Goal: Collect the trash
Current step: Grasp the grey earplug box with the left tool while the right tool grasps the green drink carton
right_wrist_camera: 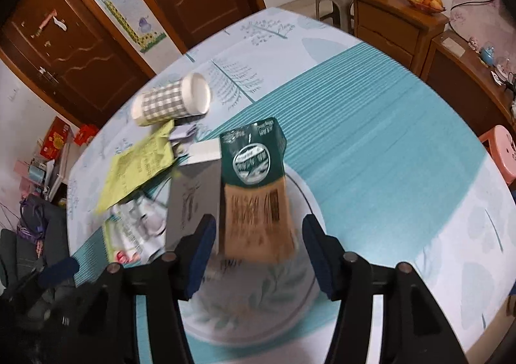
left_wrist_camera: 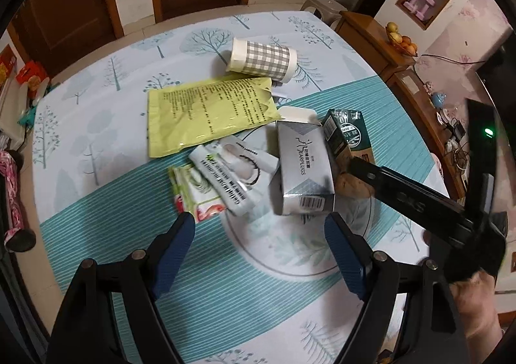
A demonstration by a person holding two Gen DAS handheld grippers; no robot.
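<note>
**Inspector:** Trash sits heaped near the middle of the table [left_wrist_camera: 106, 225]. Report the items.

**Assistant:** A checked paper cup [left_wrist_camera: 262, 61] lies on its side at the far end. Nearer is a flat yellow-green pouch [left_wrist_camera: 209, 115]. Several white and green wrappers [left_wrist_camera: 222, 183] overlap at its near edge. Beside them a silver earplug box [left_wrist_camera: 303, 173] leans against a green-and-brown carton [right_wrist_camera: 254, 183], both partly over a round leaf-patterned plate [right_wrist_camera: 258, 306].

**Inspector:** Left gripper [left_wrist_camera: 259, 231]?

**Assistant:** Jaws spread wide, nothing between them. It hangs above the tablecloth, with the wrappers and the silver box just past its tips.

**Inspector:** Right gripper [right_wrist_camera: 258, 235]?

**Assistant:** Jaws parted on either side of the carton's brown end. The view is blurred, but gaps show at both pads, so no grip. In the left camera's view a hand [left_wrist_camera: 477, 306] holds that tool at the right edge.
</note>
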